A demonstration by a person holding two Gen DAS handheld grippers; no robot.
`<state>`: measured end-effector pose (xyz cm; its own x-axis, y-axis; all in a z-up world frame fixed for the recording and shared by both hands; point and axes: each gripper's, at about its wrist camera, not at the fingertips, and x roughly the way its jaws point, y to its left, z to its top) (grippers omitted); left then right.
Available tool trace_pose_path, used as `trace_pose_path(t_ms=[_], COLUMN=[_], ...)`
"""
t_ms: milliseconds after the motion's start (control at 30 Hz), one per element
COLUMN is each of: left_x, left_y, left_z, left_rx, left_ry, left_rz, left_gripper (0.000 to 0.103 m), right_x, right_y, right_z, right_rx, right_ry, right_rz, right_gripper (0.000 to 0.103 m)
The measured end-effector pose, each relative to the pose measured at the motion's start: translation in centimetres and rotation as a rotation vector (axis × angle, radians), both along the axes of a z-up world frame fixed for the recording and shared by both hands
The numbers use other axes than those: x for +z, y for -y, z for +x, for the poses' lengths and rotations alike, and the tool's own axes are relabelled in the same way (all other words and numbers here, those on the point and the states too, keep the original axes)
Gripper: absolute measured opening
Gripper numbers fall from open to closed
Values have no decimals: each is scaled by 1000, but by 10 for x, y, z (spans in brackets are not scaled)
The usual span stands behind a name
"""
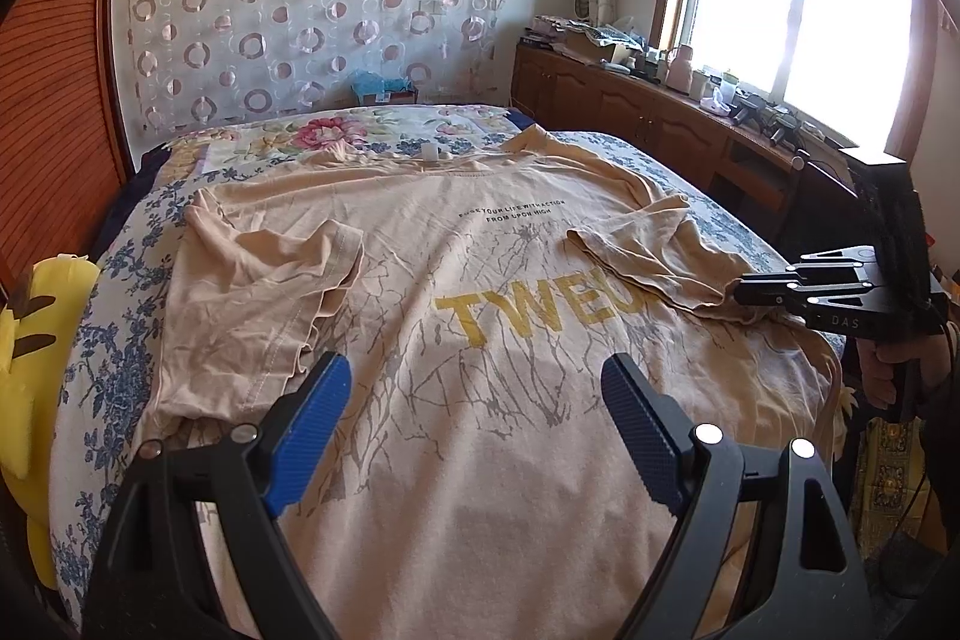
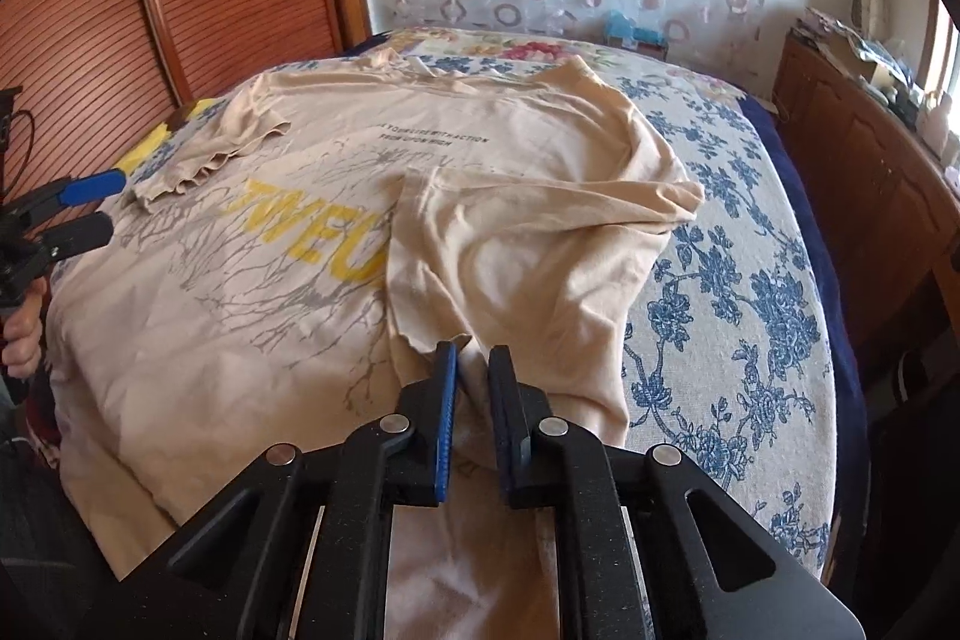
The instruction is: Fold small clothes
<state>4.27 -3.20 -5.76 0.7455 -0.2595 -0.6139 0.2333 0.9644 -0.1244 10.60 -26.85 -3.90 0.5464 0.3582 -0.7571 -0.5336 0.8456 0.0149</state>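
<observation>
Right wrist view: right gripper (image 2: 471, 370), lower centre, is clamped on the folded-in sleeve (image 2: 528, 256) of the beige T-shirt (image 2: 198, 316). Left gripper (image 1: 474, 400) hangs wide apart, empty, over the shirt spread across the floral bed (image 2: 738, 292).

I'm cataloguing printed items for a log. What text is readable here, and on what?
"TWEU", the rest hidden by a folded sleeve: yellow print on the T-shirt.
"...YOUR LIFE WITH ACTION / FROM UPON HIGH": small black print on its chest, first word blurred.
"DAS": right gripper.
</observation>
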Motion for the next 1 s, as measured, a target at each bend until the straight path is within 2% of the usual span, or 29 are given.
trace_pose_path(t_ms=[467, 500, 667, 733, 1000], left_x=[-3, -4, -3, -3, 5], left_y=[2, 2, -1, -3, -18], left_z=[-1, -1, 1, 1, 7], left_rx=[-5, -2, 7, 12, 35], left_ry=[-4, -5, -7, -8, 0], left_rz=[-2, -3, -8, -8, -2], left_gripper=[86, 86, 86, 86, 86], right_x=[-2, -1, 9, 13, 13], right_y=[2, 3, 10, 14, 31], right_z=[-31, -30, -25, -19, 19], right_rx=[48, 44, 4, -19, -87], right_ry=[-14, -14, 23, 38, 50], right_rz=[-12, 0, 22, 23, 0], right_gripper=[6, 8, 42, 47, 48])
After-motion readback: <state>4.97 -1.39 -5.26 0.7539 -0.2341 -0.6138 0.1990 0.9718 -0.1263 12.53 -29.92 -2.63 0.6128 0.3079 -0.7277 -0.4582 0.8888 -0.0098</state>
